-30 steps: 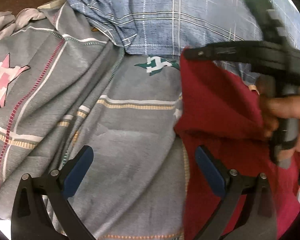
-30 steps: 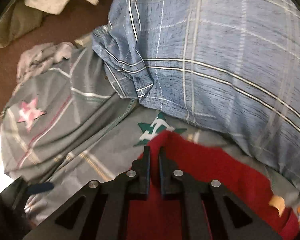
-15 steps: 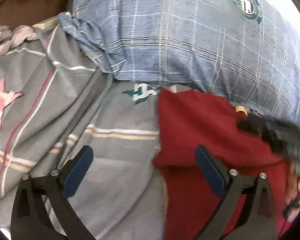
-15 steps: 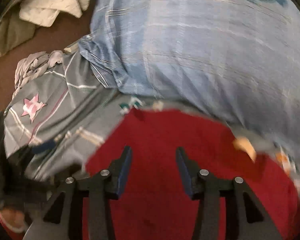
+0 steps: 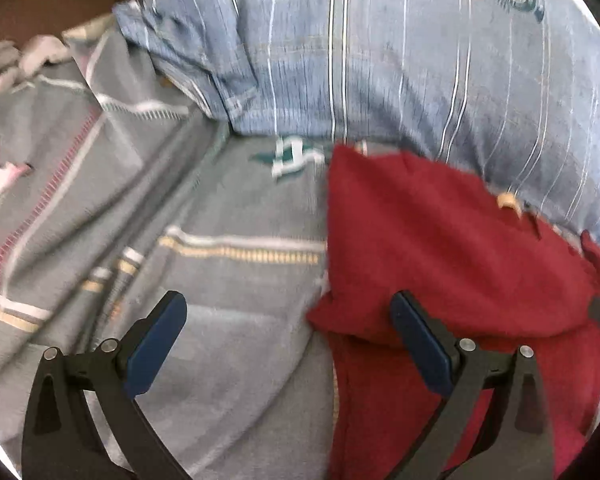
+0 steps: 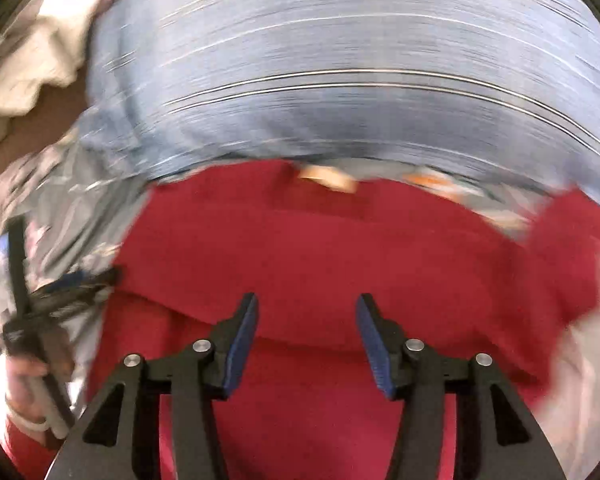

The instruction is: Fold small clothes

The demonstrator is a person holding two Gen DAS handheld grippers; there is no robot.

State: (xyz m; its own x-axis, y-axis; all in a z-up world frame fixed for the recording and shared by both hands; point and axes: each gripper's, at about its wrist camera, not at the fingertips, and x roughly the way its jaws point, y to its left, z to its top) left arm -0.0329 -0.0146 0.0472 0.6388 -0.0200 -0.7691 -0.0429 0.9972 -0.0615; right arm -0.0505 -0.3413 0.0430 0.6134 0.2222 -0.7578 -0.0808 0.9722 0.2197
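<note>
The red garment (image 6: pixel 340 248) lies folded over on the grey bedsheet (image 5: pixel 220 280), against a blue plaid pillow (image 5: pixel 380 60). Both the left gripper (image 5: pixel 288 340) and right gripper (image 6: pixel 306 336) hover over it, fingers spread apart (holding nothing).

Right wrist view smeared with motion blur, the blue plaid pillow (image 6: pixel 360 92) reduced to streaks, the red garment (image 6: pixel 340 248) running off the near edge under the gripper, and at far left a dark blurred shape that may be the left gripper (image 6: pixel 52 292).
</note>
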